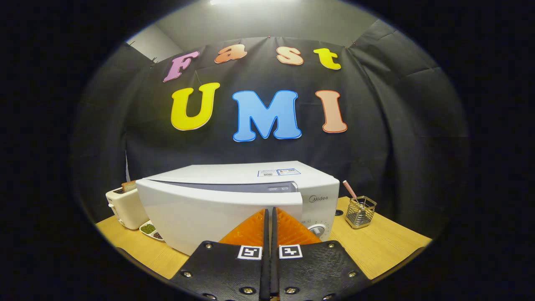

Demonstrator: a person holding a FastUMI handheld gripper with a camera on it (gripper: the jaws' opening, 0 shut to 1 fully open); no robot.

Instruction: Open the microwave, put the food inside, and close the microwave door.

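My jaws [269, 213] are pressed together before the white microwave [234, 200], door slightly ajar; wire basket [361, 212] holds a straw.

1. We look out from a fisheye camera mounted on the gripper [269, 211], facing forward along its two fingers, which rise from the bottom centre of the frame pressed together with nothing between them.
2. Our viewpoint sits low, a little above the wooden table [384, 244], and level with the front of the microwave [234, 200], which stands close ahead and spans the lower middle of the frame.
3. We face the booth's back wall squarely; its black cloth covers the upper half.
4. The lens bends the edges, pulling in a toaster [125, 207] at lower left and a wire holder [361, 211] at lower right.
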